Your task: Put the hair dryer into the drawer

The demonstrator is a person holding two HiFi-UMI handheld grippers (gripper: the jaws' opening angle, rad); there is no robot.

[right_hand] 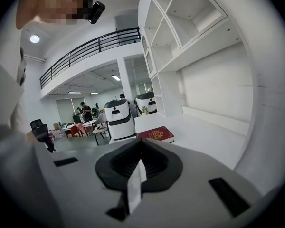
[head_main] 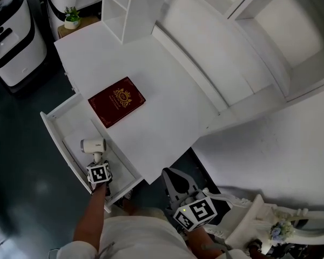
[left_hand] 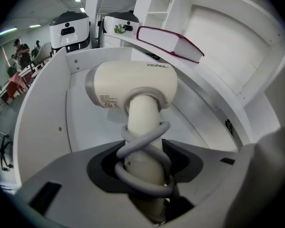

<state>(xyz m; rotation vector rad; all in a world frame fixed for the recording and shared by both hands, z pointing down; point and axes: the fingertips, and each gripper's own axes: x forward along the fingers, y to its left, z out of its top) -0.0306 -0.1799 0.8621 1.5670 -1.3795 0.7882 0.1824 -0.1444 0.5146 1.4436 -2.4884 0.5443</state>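
- The left gripper points steeply down into the open drawer. Its jaws are clamped on the handle of the cream hair dryer.
- Only the left gripper view shows the grey cord wound round that handle between the jaws. The dryer's barrel sits ahead of the jaws, inside the drawer's white walls. I cannot tell whether it touches the drawer floor.
- The right gripper is held off the desk edge. Its own view shows its jaws together with nothing between them.
- A dark red book lies on the white desk, beyond both grippers.
- The right gripper view alone shows a balcony railing and white robots far ahead.
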